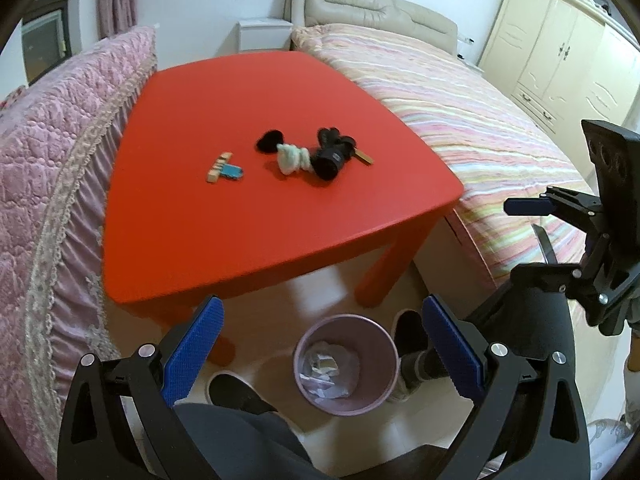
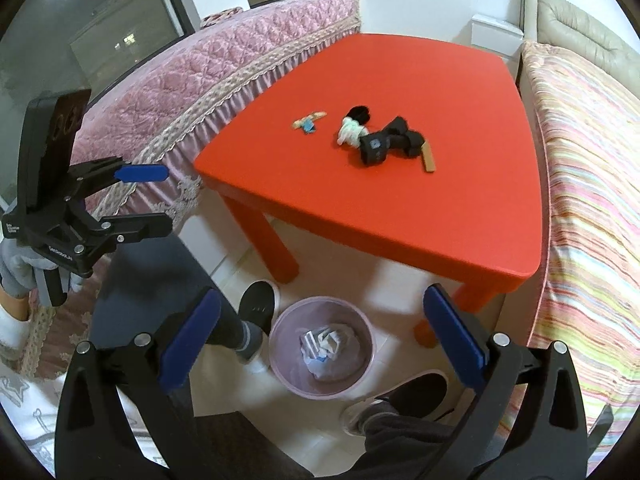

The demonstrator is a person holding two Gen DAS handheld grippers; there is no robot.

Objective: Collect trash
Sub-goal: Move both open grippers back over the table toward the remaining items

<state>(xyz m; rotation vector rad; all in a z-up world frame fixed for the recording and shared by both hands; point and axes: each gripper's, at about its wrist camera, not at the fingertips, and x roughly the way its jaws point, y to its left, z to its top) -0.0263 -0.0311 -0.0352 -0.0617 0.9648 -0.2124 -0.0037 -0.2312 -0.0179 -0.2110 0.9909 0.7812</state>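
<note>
Clearly the crumpled white wad (image 1: 294, 157) in the middle of the red counter (image 1: 240, 240) looks light and soft, so it should squash easily; I'd pinch it across its bulging middle, clear of the black items (image 1: 330, 152) touching it. Both the left tool (image 1: 320, 348) and right tool (image 2: 320, 344) hang spread wide, holding nothing, above the pink bin (image 1: 346, 364) on the floor.

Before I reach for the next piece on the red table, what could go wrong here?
Likely risks: the black pieces and white wad lie touching, so the left tool or right tool may drag a neighbour along. The bin sits on the floor between your shoes, so a drop from table height could miss.
</note>
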